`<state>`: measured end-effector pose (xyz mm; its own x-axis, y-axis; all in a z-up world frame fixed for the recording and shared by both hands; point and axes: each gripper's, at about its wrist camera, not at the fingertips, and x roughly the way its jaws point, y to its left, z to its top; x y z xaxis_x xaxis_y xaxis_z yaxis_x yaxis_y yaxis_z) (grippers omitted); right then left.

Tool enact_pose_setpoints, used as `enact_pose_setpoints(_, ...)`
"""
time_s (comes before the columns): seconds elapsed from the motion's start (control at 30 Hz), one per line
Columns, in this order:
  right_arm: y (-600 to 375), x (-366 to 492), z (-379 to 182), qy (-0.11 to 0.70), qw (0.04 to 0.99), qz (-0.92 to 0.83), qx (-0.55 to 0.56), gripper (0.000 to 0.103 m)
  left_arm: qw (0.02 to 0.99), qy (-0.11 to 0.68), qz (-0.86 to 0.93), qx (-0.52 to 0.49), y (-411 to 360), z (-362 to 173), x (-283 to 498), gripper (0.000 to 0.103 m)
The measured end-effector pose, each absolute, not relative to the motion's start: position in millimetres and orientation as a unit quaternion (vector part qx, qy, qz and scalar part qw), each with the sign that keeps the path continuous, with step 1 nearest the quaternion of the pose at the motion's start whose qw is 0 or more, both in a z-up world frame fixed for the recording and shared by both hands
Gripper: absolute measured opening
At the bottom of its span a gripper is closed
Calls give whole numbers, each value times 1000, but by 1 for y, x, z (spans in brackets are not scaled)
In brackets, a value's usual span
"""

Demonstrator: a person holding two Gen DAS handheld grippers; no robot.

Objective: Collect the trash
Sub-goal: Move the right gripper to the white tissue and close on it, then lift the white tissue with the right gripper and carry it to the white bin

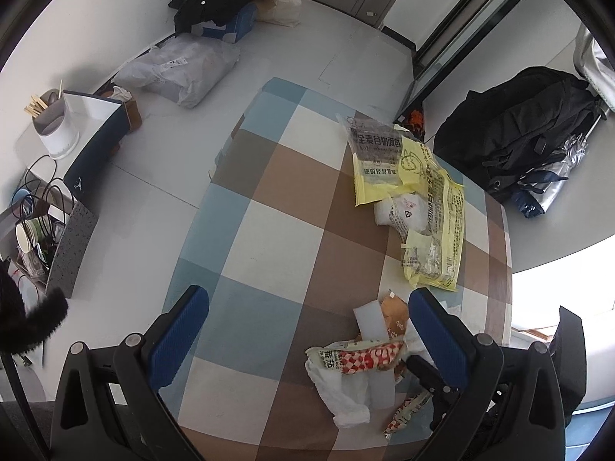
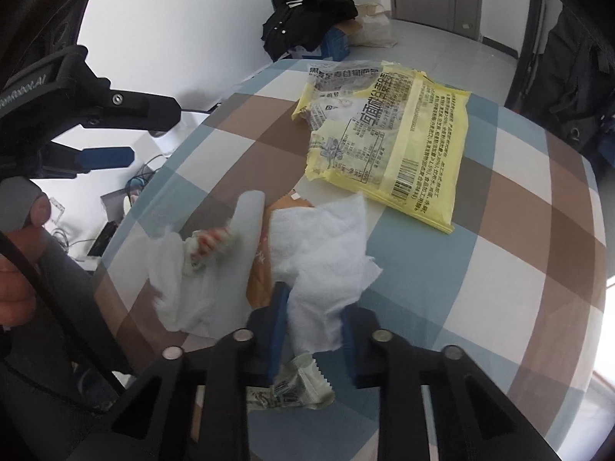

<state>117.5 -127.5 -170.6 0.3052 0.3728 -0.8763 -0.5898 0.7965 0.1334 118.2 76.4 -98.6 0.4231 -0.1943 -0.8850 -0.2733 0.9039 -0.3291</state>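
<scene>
The right hand-held gripper (image 2: 313, 319) pinches a crumpled white paper tissue (image 2: 326, 253) on the checked-cloth table (image 2: 499, 269); the left hand-held gripper (image 1: 307, 330) stands spread. The thin tissue could tear or slip when lifted.

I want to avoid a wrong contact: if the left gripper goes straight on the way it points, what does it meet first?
Most likely the bare checked tablecloth: the left gripper hangs open above it, with the red-and-white wrapper by its right finger. Depth is unclear.
</scene>
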Motion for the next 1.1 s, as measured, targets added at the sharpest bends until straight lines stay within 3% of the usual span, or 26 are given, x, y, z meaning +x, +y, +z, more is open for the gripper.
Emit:
enact_pose_setpoints(0.17,-141,115,-159,495,813,295,-83,12,814,544,9,-202,65,-99,119,102)
enact_pose_setpoints(0.5,-177,116,-138,472,843,256,-22,12,803,574,-47,-150,22,-110,110,98)
enact_pose_setpoints(0.8,-188,106,-129,451,855,256,-29,12,802,586,-47,-104,9,-119,110,66)
enact_pose_setpoints(0.87,-191,106,-129,452,855,254,-23,12,803,586,-44,-101,8,-119,110,45)
enact_pose_setpoints(0.93,-194,105,-127,452,856,252,-19,12,798,591,-50,-102,6,-120,110,32)
enact_pose_setpoints(1.1,-194,103,-123,444,860,252,-19,12,808,577,-62,-101,3,-114,106,17)
